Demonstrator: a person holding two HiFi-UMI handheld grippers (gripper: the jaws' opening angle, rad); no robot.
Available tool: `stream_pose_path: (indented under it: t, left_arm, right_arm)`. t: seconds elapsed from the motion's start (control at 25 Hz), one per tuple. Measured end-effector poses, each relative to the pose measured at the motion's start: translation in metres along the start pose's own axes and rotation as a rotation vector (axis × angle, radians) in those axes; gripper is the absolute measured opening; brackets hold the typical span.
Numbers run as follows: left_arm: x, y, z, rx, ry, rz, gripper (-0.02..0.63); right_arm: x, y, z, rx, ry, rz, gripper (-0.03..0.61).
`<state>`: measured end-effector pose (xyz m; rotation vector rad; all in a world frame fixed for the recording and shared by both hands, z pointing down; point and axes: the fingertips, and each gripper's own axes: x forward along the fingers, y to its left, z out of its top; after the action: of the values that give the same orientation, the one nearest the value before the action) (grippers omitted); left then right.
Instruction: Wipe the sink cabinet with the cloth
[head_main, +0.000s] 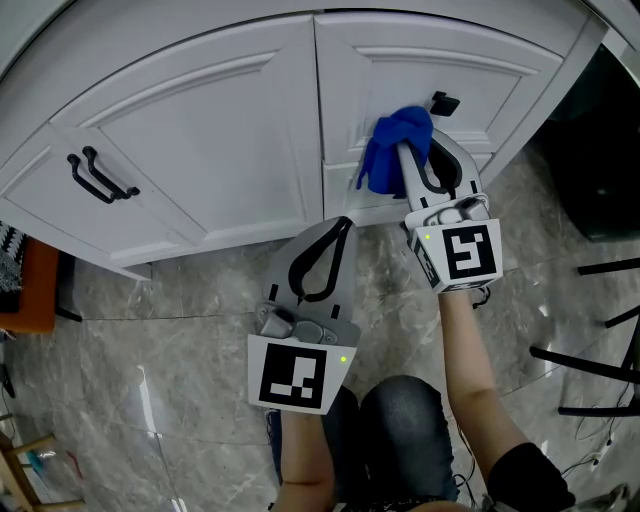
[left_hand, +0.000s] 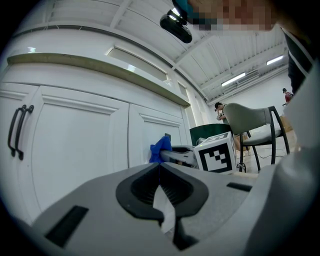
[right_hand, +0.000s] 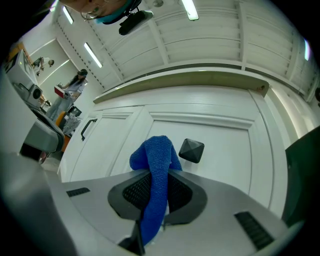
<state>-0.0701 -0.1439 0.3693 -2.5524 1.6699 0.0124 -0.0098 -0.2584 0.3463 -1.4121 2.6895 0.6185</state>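
Cloth (head_main: 398, 150): blue terry, gripped in right tongs (head_main: 418, 158); jaws clenched on it. In the right gripper view a strip runs back thru the jaw throat and a bunched wad sticks out past the tips. Wad sits at the sink cabinet (head_main: 230, 130), low on the right door (head_main: 450, 55) near the centre seam, just beside and left of the dark square knob (head_main: 444, 103). Left gripper view gives it side-on; cloth looks to be touching the door face, tho how hard it presses can't be judged.

Left tongs (head_main: 345, 222) clenched on nothing, tips together; they hang below the cabinet's bottom edge over the floor (head_main: 180, 300), near the right tongs but clear of the cloth; not taking part in the wipe.

Progress, est. only: wipe pass is in hand on the right door, w/ cloth at its lower-left corner. No streaks, damp marks or dirt visible on any panel, so covered area can't be read off. Judging by cloth pos, the rest of the right door incl. around the knob, the left door (head_main: 190, 150) w/ its bar handle (head_main: 100, 178), and the top rail are prob. left to do; task looks early-to-mid, not near done. Grip seems secure enough for more passes; enough wad ahead of the tips that the jaws shouldn't scrape the paint.
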Motion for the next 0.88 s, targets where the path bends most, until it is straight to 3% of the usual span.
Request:
stream_pose_path:
  t: [0.88]
  left_arm:
    - [0.002, -0.002, -0.002, 0.008, 0.009, -0.005, 0.006]
  right_arm:
    - [-0.010, -0.027, -0.006, -0.029, 0.009, -0.056, 0.060]
